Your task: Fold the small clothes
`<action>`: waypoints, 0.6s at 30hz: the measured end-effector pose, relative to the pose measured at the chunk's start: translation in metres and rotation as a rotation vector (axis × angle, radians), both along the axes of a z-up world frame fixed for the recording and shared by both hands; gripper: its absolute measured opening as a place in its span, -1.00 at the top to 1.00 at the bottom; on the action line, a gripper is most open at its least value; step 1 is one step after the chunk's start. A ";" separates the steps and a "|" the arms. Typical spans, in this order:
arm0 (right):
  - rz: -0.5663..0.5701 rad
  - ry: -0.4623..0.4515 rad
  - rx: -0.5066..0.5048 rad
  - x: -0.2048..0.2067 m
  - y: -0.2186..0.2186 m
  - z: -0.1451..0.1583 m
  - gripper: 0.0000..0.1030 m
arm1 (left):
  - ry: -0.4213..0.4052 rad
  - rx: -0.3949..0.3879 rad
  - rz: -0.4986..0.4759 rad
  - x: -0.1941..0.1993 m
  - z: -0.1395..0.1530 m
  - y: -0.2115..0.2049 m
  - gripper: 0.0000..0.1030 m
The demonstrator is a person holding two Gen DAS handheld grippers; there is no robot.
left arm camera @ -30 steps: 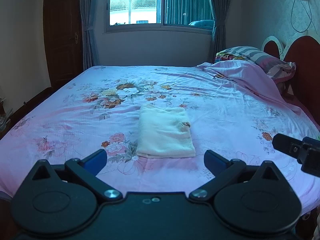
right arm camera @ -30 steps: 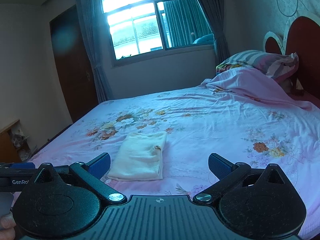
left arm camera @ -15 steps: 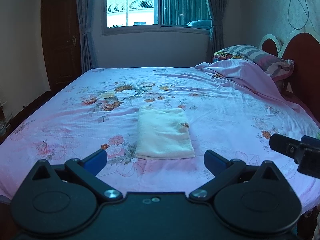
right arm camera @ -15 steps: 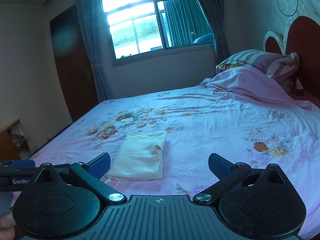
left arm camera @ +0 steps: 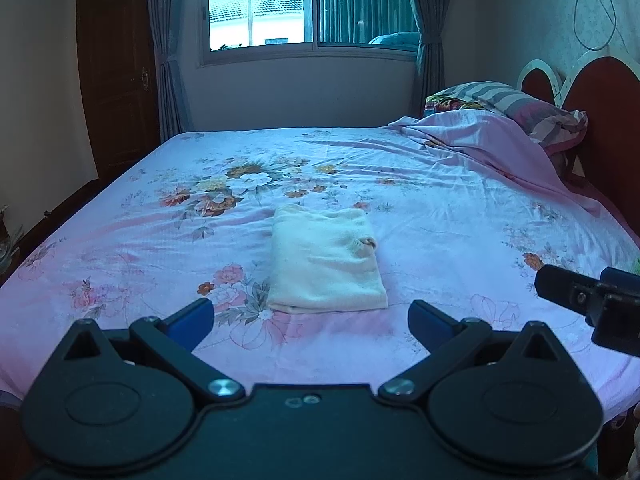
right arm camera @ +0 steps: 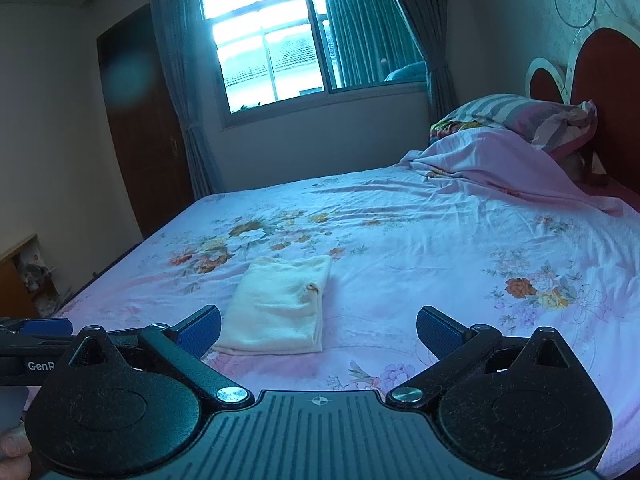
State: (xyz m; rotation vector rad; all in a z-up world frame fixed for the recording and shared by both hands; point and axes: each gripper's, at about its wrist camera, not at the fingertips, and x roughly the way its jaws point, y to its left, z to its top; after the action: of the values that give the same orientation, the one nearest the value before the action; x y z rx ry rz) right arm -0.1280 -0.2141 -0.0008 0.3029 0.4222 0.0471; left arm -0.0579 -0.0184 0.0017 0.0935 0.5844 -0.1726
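Note:
A cream garment (left arm camera: pixel 326 260) lies folded into a neat rectangle on the pink floral bedsheet (left arm camera: pixel 460 220); it also shows in the right wrist view (right arm camera: pixel 280 308). My left gripper (left arm camera: pixel 310 318) is open and empty, held back from the garment's near edge. My right gripper (right arm camera: pixel 318 328) is open and empty, with the garment ahead and to its left. The right gripper's finger shows at the right edge of the left wrist view (left arm camera: pixel 592 296), and the left gripper shows at the left edge of the right wrist view (right arm camera: pixel 36 332).
A rumpled pink cover (left arm camera: pixel 480 136) and pillows (left arm camera: pixel 520 108) lie at the head of the bed by the red headboard (left arm camera: pixel 600 108). A window (left arm camera: pixel 304 8) with curtains is on the far wall. A dark wooden door (left arm camera: pixel 116 80) stands at the left.
Both grippers stay open and empty. The left wrist view has drifted slightly back and up; the garment lies unchanged.

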 end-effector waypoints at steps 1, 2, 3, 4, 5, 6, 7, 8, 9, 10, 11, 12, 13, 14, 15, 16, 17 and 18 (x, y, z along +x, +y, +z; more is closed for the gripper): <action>0.000 0.002 0.000 0.000 0.000 -0.001 -1.00 | 0.002 0.001 0.000 0.000 0.000 0.000 -0.97; 0.001 0.006 0.000 0.001 0.000 -0.002 -1.00 | 0.002 0.003 0.000 0.001 -0.001 -0.001 -0.97; 0.002 0.009 0.001 0.002 0.000 -0.003 -0.99 | 0.004 0.004 0.000 0.001 -0.001 0.000 -0.97; 0.001 0.012 0.001 0.003 0.000 -0.004 -1.00 | 0.006 0.004 -0.001 0.002 -0.001 0.000 -0.97; 0.000 0.015 0.003 0.004 0.000 -0.004 -1.00 | 0.009 0.005 -0.003 0.002 -0.002 -0.001 -0.97; 0.001 0.017 0.005 0.005 0.000 -0.006 -1.00 | 0.011 0.005 -0.003 0.003 -0.002 -0.001 -0.97; 0.002 0.019 0.005 0.005 -0.001 -0.007 -1.00 | 0.013 0.005 -0.003 0.004 -0.003 -0.002 -0.97; 0.001 0.021 0.004 0.006 -0.001 -0.007 -1.00 | 0.015 0.005 -0.004 0.004 -0.003 -0.003 -0.97; 0.000 0.024 0.004 0.008 -0.001 -0.008 -1.00 | 0.017 0.006 -0.005 0.005 -0.004 -0.003 -0.97; 0.000 0.025 0.005 0.008 -0.001 -0.009 -1.00 | 0.019 0.006 -0.006 0.006 -0.005 -0.003 -0.97; 0.000 0.028 0.005 0.009 -0.002 -0.009 -1.00 | 0.022 0.006 -0.008 0.006 -0.005 -0.004 -0.97; -0.002 0.031 0.005 0.010 -0.002 -0.010 -1.00 | 0.023 0.006 -0.009 0.007 -0.006 -0.004 -0.97; -0.005 0.033 0.005 0.010 -0.002 -0.012 -1.00 | 0.026 0.006 -0.011 0.008 -0.007 -0.004 -0.97; -0.006 0.036 0.006 0.011 -0.002 -0.013 -0.99 | 0.027 0.006 -0.012 0.009 -0.008 -0.004 -0.97; -0.008 0.039 0.008 0.011 -0.003 -0.014 -0.99 | 0.031 0.006 -0.014 0.011 -0.009 -0.005 -0.97; -0.011 0.042 0.009 0.012 -0.003 -0.015 -1.00 | 0.034 0.006 -0.016 0.012 -0.010 -0.006 -0.97; -0.012 0.045 0.012 0.013 -0.004 -0.016 -1.00 | 0.036 0.005 -0.017 0.013 -0.010 -0.006 -0.97; -0.012 0.046 0.014 0.014 -0.004 -0.017 -0.99 | 0.035 0.006 -0.016 0.013 -0.011 -0.007 -0.97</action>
State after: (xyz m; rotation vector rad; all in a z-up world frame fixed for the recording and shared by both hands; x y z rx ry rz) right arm -0.1145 -0.2184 -0.0180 0.3209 0.4661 0.0310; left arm -0.0445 -0.0256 -0.0090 0.1011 0.6191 -0.1886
